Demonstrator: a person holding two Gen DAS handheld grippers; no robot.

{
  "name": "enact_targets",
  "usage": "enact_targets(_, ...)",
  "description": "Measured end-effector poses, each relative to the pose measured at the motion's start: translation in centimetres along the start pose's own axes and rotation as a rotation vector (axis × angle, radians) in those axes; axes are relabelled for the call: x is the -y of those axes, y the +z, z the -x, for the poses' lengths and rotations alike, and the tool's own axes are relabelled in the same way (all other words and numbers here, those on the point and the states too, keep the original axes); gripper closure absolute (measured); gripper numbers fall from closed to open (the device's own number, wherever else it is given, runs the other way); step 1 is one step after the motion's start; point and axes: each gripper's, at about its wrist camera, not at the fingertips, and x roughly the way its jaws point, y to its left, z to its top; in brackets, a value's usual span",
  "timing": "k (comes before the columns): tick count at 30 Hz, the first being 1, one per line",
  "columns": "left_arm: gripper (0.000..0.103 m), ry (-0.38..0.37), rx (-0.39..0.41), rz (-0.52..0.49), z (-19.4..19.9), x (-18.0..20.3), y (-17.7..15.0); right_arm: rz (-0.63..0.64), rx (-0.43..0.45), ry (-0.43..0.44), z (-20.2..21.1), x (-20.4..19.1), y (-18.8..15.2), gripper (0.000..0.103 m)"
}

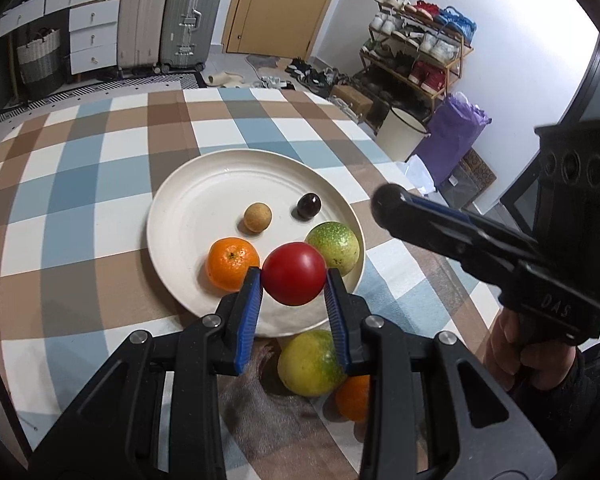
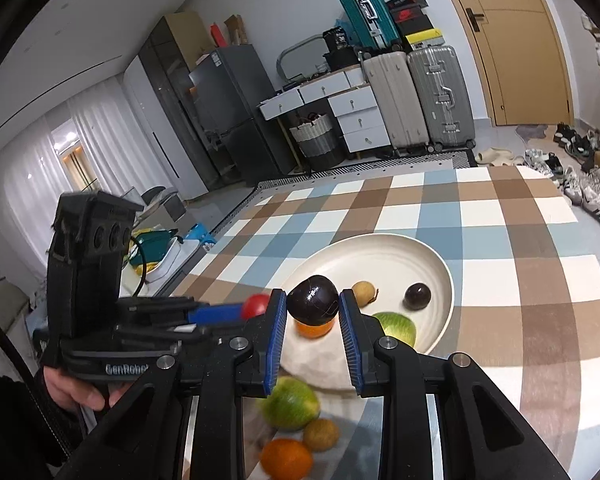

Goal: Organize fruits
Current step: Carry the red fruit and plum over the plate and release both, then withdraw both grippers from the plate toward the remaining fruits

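Partly Done: Plate Half Filled, Two Fruits Being Carried In

Roughly, the sorting is judged to be past its middle.

Seen from the left wrist, a white plate [image 1: 180, 216] is set on the checked cloth of the desk [image 1: 80, 184]. Four fruits are counted on it: an orange [image 1: 230, 262], a small tan fruit [image 1: 257, 217], a dark round fruit [image 1: 309, 206] and a green fruit [image 1: 336, 246] near the right rim. A red tomato [image 1: 294, 274] is clamped between the blue pads of the left hand-held gripper [image 1: 293, 280], whose jaws are closed onto its two sides; it is held above the near edge of the plate, not yet set down. Off the plate, on the near side of the desk, a second green-yellow fruit [image 1: 310, 364] and another orange [image 1: 354, 398] are left to be collected. The right hand-held gripper [image 1: 388, 200] is seen from the side at the right; what it holds cannot be told from this view.

Seen from the right wrist, a dark purple fruit [image 2: 313, 300] is gripped between the pads of the right hand-held gripper [image 2: 313, 308], the jaws narrowly closed on it, near the front rim of the plate [image 2: 440, 276]. The tomato [image 2: 256, 306] is glimpsed at the tip of the left hand-held gripper [image 2: 244, 310]. Three fruits, somewhat blurred, are shown waiting on the desk below: a green one [image 2: 292, 402], a small brown one [image 2: 321, 434] and an orange one [image 2: 286, 460].

Both carried fruits remain to be placed, and then those three.
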Motion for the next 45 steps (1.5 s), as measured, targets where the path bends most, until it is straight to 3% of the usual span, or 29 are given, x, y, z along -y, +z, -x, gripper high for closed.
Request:
enact_targets(12, 0.074, -0.023, -0.063, -0.035, -3.9, 0.0, 0.5, -0.018, -0.081, -0.034, -4.3, 1.9, 0.0, 0.076)
enact_targets(23, 0.074, -0.017, -0.082, -0.037, -5.6, -0.4, 0.9, -0.028, -0.100, -0.039, -5.6, 2.6, -0.1, 0.075)
enact_targets(30, 0.074, -0.007, -0.057, -0.048, -4.7, -0.3, 1.1, -0.038, -0.065, -0.044, -4.7, 2.8, 0.0, 0.060)
enact_targets(45, 0.069, 0.061, 0.063, -0.014, 0.8, -0.2, -0.9, -0.023, 0.029, -0.063, 0.1, 0.7, -0.2, 0.052)
